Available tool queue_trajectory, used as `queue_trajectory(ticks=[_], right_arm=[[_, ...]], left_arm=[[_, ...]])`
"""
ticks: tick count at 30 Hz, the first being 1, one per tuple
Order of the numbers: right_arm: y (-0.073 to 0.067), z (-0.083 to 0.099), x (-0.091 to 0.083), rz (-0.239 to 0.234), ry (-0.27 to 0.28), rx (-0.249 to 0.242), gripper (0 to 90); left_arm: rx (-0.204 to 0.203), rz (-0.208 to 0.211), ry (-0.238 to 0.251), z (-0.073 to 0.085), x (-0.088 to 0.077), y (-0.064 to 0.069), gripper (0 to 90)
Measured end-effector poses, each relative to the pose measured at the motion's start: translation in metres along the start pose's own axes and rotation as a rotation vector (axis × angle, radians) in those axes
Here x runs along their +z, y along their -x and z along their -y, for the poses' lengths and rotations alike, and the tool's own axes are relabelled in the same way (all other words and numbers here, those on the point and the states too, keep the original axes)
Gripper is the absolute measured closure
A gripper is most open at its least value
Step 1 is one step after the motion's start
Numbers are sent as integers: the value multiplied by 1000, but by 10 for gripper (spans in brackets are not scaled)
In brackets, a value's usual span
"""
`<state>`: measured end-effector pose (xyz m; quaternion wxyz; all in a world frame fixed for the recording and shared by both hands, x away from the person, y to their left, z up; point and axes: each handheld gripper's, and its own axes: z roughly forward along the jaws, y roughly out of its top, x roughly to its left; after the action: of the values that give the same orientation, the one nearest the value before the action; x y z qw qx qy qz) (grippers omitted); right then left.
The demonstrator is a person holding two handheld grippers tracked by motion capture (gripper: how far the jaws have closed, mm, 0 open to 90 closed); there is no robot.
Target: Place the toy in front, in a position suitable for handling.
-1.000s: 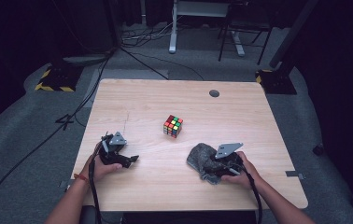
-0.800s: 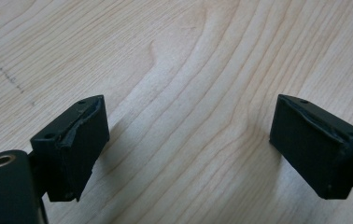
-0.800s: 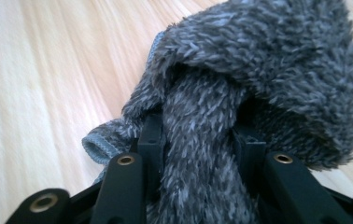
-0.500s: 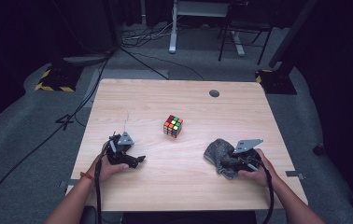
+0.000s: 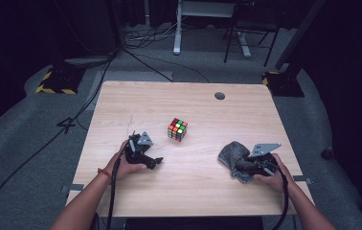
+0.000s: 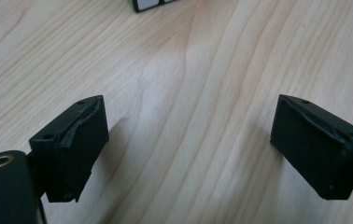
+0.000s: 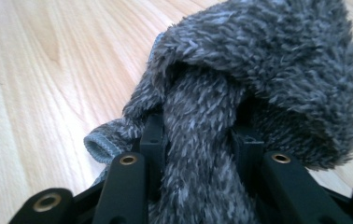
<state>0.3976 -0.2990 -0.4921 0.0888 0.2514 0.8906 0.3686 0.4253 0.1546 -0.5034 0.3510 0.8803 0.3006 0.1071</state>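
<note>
1. The cloth (image 5: 234,158), grey and fuzzy, lies bunched on the table (image 5: 208,201) at its right front part, just in front of the right gripper (image 5: 251,168).
2. In the right gripper view a thick fold of the cloth (image 7: 202,154) runs straight down between the two black jaws, which pinch it from both sides. The rest of the cloth bulges up and over beyond the jaw tips, and a hemmed edge curls out on the left of that view.
3. The right jaws have just been closing, with the cloth between them.
4. The left gripper (image 5: 151,162) rests low over the table at the left front, well apart from the cloth. Its jaws stand spread wide, and in the left gripper view only bare wood lies between them (image 6: 188,140). They have just been opening, with nothing between them.
5. A cube (image 5: 177,129) with coloured squares sits near the table's middle, beyond the left gripper and apart from both; its lower edge (image 6: 153,3) shows at the top of the left gripper view.
</note>
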Motion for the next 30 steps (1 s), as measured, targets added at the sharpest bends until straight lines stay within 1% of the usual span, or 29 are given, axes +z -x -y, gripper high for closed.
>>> queue_trajectory(ticks=[4,7,11,12,13,14,16,18,24,26,27,29,30], right_arm=[[6,6,-6,26,1,24,656],[8,8,-8,32,9,43,656],[6,10,-8,46,20,45,652],[6,10,-8,48,20,45,651],[6,11,-8,49,20,47,650],[6,11,-9,52,20,47,650],[7,12,-9,54,25,51,650],[7,12,-9,56,29,52,649],[7,13,-9,53,33,52,647],[7,13,-9,51,32,52,647],[7,13,-9,53,33,52,647],[7,13,-9,51,33,53,647],[7,13,-9,49,34,53,647]], left_arm=[[-10,-8,1,-12,11,2,114],[-5,-7,0,-20,18,5,121],[-16,-16,2,-31,29,6,115],[-11,-20,3,-33,30,7,119],[-7,-15,0,-35,32,7,120],[-15,-13,-1,-37,34,7,116],[-10,-12,-3,-40,37,6,112],[-24,-16,1,-42,39,6,113],[-3,-4,1,-49,45,2,122],[-10,-11,11,-51,47,0,143],[-20,-12,12,-52,48,0,150],[-30,-26,12,-55,50,-1,155],[-23,-25,10,-56,51,-3,155]])
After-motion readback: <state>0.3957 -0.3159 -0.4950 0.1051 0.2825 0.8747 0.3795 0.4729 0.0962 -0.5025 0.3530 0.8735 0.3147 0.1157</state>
